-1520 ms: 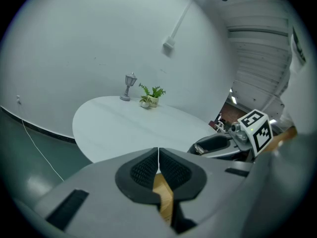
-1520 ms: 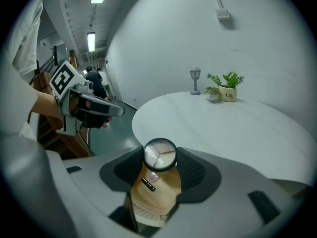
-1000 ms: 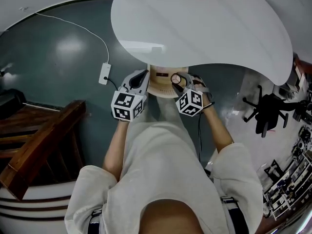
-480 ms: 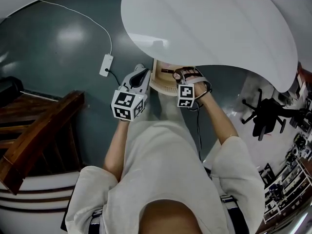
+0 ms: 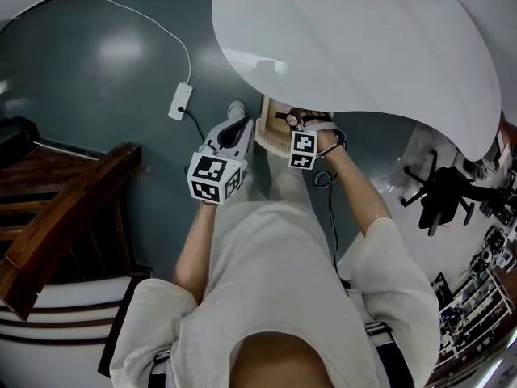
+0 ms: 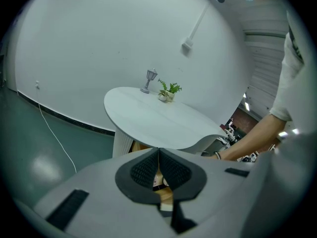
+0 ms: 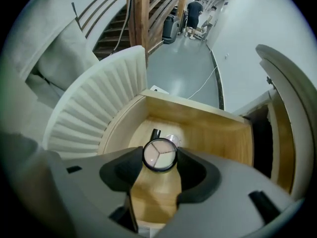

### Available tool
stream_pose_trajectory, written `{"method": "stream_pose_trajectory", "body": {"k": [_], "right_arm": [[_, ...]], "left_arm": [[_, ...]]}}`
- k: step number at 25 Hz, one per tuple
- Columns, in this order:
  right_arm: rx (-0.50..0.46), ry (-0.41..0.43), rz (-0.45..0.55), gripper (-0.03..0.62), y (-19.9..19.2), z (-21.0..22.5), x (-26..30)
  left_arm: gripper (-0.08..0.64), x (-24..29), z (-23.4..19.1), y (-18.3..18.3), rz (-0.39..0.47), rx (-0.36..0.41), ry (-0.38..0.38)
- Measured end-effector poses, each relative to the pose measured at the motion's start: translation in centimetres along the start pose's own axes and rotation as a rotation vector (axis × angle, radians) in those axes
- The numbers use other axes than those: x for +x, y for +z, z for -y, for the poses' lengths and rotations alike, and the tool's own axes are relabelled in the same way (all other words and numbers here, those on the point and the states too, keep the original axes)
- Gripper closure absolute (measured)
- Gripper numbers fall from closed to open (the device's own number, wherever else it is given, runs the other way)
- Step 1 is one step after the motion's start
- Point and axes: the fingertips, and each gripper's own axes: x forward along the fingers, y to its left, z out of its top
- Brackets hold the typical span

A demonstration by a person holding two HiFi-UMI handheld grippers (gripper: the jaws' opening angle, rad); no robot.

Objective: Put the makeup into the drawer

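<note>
A round makeup compact (image 7: 159,155) with a three-part palette sits pinched between the pads of my right gripper (image 7: 159,158), which is shut on it. That gripper (image 5: 297,126) points straight down into the open wooden drawer (image 7: 208,128) under the white table. Below the compact, a dark tube (image 7: 155,133) and a small pale item (image 7: 172,139) lie on the drawer floor. My left gripper (image 5: 236,124) hovers just left of the drawer (image 5: 268,132), shut and empty (image 6: 158,168).
The white oval table (image 5: 355,47) overhangs the drawer; a small lamp (image 6: 150,78) and a plant (image 6: 168,90) stand on it. A ribbed white pedestal (image 7: 99,108) flanks the drawer. A power strip (image 5: 180,102) lies on the floor, wooden stairs (image 5: 56,217) at left, an office chair (image 5: 440,192) at right.
My right gripper has sunk into the drawer with the compact and rolled at the wrist. The left gripper has drifted slightly towards the drawer.
</note>
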Motion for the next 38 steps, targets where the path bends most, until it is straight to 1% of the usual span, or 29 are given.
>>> {"method": "stream_pose_trajectory", "body": {"k": [7, 12, 20, 25, 28, 30, 34, 35, 37, 38], "right_arm": [[0.069, -0.037, -0.019, 0.379, 0.6, 2.3, 2.7], [0.11, -0.026, -0.043, 0.379, 0.2, 3.0, 5.3], [0.099, 0.0, -0.058, 0.377, 0.3, 3.5, 7.4], [0.097, -0.011, -0.034, 0.351, 0.9, 3.7, 6.6], [0.089, -0.021, -0.022, 0.356, 1.2, 3.7, 5.9], [0.08, -0.032, -0.014, 0.366, 1.4, 3.6, 5.4], [0.075, -0.058, 0.004, 0.412, 1.8, 3.1, 3.9], [0.077, -0.068, 0.007, 0.431, 1.9, 3.0, 3.5], [0.086, -0.091, 0.014, 0.495, 1.9, 3.0, 2.6], [0.088, -0.1, 0.018, 0.51, 2.0, 2.9, 2.1]], "left_arm": [[0.546, -0.4, -1.1, -0.8, -0.011, -0.026, 0.022], [0.546, -0.9, -2.2, -1.9, -0.021, -0.048, 0.043], [0.546, -1.7, -3.6, -3.2, -0.03, -0.08, 0.076], [0.546, -1.8, -4.0, -2.9, -0.022, -0.083, 0.079], [0.546, -1.7, -4.0, -2.6, -0.017, -0.084, 0.077], [0.546, -1.6, -3.8, -2.4, -0.01, -0.081, 0.074], [0.546, -1.5, -3.2, -2.0, -0.001, -0.075, 0.064], [0.546, -1.5, -3.0, -1.9, 0.001, -0.072, 0.063], [0.546, -1.5, -2.8, -1.5, 0.009, -0.067, 0.06], [0.546, -1.5, -2.6, -1.4, 0.012, -0.064, 0.058]]}}
